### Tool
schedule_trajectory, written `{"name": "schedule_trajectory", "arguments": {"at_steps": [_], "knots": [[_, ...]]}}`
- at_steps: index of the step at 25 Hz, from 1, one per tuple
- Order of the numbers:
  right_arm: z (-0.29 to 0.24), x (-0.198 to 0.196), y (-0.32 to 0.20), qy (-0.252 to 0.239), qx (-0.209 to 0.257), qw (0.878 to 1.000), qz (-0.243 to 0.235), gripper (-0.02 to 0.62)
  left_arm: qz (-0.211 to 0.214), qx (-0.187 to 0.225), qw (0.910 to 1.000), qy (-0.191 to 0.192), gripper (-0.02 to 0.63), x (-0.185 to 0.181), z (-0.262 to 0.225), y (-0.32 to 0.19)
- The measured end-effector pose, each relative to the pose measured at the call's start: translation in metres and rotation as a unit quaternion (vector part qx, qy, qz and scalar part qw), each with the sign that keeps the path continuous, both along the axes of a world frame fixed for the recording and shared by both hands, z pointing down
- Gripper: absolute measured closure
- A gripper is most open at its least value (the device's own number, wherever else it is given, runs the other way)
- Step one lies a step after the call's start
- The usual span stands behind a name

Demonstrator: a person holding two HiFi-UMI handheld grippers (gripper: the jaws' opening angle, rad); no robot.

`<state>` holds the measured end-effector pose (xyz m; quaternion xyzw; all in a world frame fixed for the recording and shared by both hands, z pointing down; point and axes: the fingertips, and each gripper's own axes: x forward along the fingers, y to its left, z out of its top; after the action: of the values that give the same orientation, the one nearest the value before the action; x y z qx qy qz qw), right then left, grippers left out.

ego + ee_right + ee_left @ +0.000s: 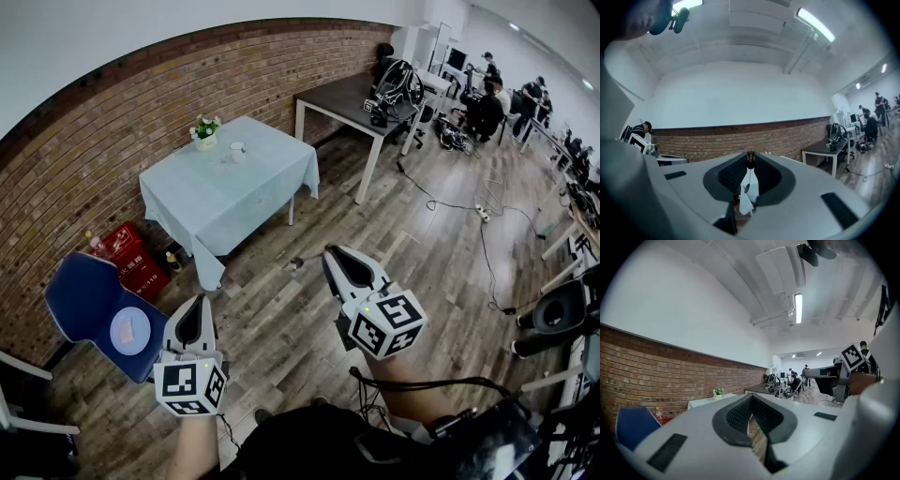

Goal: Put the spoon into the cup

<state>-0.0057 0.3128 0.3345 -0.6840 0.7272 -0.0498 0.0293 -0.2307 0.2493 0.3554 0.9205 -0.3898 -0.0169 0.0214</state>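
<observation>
At the far left a blue plastic chair (80, 295) is sitting against the red-brown brick wall (103, 141), carrying a round white plate (129, 331) on its seat. A red plastic crate (131, 255) is standing just beside the chair at the foot of the wall.

The left gripper (193, 305) is hovering level above the wood-plank floor (281, 319), right of the chair. In the left gripper view its jaws are meeting at the tips, showing only a sliver of floor behind them and nothing in between.

Farther back, against the wall, a square table draped in a pale mint cloth (234, 206) is standing well apart from both grippers. A small white pot of flowers (204, 131) is resting near the table's wall side. The small white cup (237, 150) is standing upright just to the right of the pot.

The right gripper (328, 253) is pointing level toward that table from the floor side. In the right gripper view its jaws are pinching a slim spoon with a brown top end (750, 158). The brown end is poking up at the fingertips and the thin shaft is hanging down between the pads. So the spoon is being carried in the right gripper, well away from the cup.

Right of the mint table a dark-topped table with white legs (342, 98) is holding some equipment. At the far right, several people (492, 94) are sitting at workstations.
</observation>
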Motion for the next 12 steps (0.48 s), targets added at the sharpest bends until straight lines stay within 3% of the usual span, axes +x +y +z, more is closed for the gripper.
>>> {"name": "schedule_trajectory", "arguments": {"at_steps": [12], "knots": [[-0.0028,-0.0018,0.0021,0.0,0.003,1.0,0.006,0.537,0.008,-0.006,0.9999,0.004,0.597,0.0012,0.0013,0.0028]]}}
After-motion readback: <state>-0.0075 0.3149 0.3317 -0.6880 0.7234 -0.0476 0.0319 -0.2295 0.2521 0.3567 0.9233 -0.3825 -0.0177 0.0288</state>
